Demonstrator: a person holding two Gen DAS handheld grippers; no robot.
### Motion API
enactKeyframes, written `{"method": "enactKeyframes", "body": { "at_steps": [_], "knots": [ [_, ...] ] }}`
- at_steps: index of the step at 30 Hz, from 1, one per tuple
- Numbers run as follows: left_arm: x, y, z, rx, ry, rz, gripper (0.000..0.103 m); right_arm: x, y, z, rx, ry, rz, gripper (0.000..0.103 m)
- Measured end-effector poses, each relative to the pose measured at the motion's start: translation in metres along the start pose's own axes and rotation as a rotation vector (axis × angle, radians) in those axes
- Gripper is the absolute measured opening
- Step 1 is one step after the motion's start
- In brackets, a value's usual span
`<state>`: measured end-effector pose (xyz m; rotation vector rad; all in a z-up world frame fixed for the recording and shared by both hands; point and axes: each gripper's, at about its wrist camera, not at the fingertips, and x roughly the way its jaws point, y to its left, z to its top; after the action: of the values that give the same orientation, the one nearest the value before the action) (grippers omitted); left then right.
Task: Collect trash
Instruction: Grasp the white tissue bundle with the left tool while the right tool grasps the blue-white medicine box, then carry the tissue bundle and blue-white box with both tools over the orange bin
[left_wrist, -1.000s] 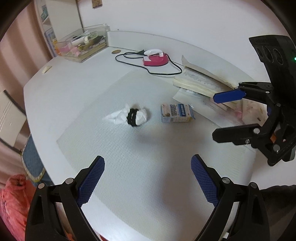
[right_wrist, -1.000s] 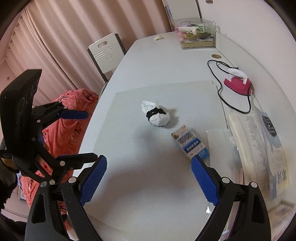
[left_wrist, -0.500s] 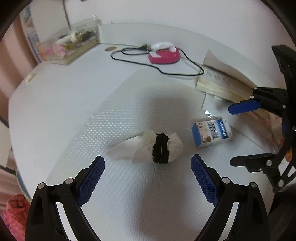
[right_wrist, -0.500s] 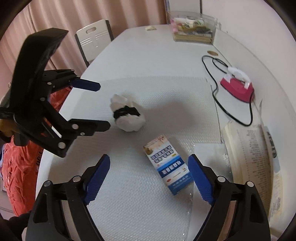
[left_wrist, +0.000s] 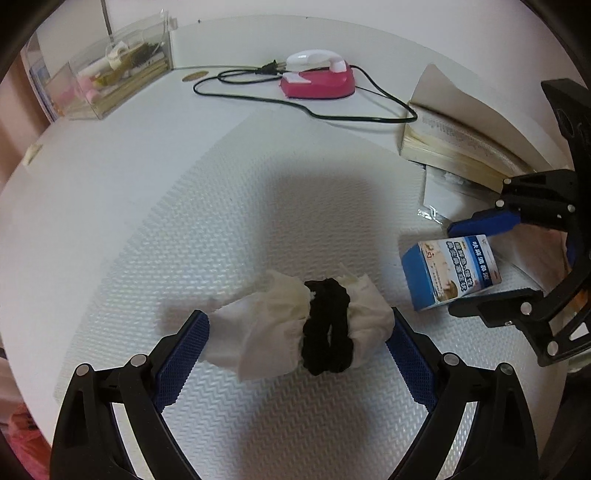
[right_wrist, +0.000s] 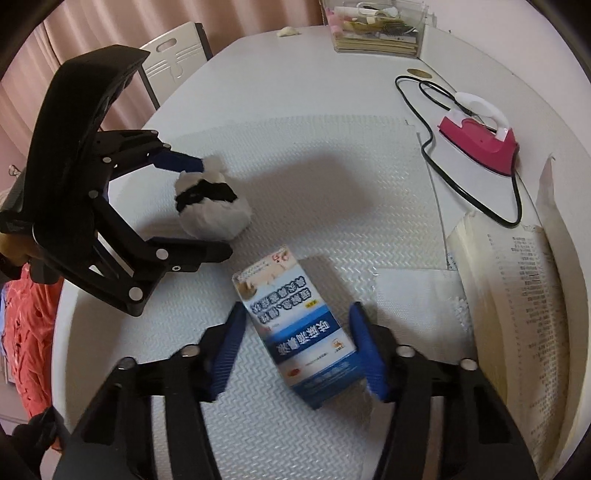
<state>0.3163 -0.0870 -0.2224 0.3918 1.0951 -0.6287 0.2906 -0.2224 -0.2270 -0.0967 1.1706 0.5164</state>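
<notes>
The crumpled tissue wad (left_wrist: 299, 325), banded by a black hair tie (left_wrist: 327, 326), lay on the textured mat (left_wrist: 258, 221) between the fingers of the left gripper (left_wrist: 297, 345). The jaws stood wide apart, both blue pads (left_wrist: 184, 354) at or just beside the wad's ends; firm contact could not be confirmed. The small blue-and-white box (right_wrist: 295, 332) lay near the mat's right edge, between the fingers of the right gripper (right_wrist: 297, 347). Those jaws were released, the right pad against the box's side and the left pad just clear of it.
</notes>
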Motion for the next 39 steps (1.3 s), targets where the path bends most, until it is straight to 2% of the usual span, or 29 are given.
{"method": "enactKeyframes", "body": {
  "at_steps": [1,3,5,7,12,19,29,39],
  "knots": [
    [0.000,-0.002,-0.001,0.005,-0.012,0.013,0.091,0.000,0.000,0.000,-0.004,-0.002,-0.001,0.055],
    [-0.002,-0.005,-0.002,0.022,-0.023,0.035,0.080,0.002,0.001,-0.001,-0.016,-0.004,-0.002,0.053],
    [-0.008,-0.004,-0.002,-0.002,-0.037,0.016,0.061,0.002,0.001,-0.001,-0.029,-0.009,-0.012,0.052],
    [-0.010,-0.004,-0.002,-0.012,-0.033,0.010,0.056,0.002,0.002,-0.002,-0.026,-0.011,-0.010,0.048],
    [-0.021,-0.012,-0.015,-0.017,-0.026,0.018,0.054,-0.008,0.006,-0.001,-0.026,-0.028,0.024,0.045],
    [-0.060,-0.022,-0.049,-0.081,-0.037,0.037,0.055,-0.029,0.015,-0.004,-0.030,-0.054,0.100,0.045],
    [-0.136,-0.040,-0.108,-0.216,-0.089,0.084,0.055,-0.076,0.068,-0.018,-0.160,-0.080,0.173,0.045],
    [-0.214,-0.069,-0.184,-0.346,-0.117,0.183,0.055,-0.117,0.134,-0.040,-0.337,-0.065,0.271,0.045]
  ]
}}
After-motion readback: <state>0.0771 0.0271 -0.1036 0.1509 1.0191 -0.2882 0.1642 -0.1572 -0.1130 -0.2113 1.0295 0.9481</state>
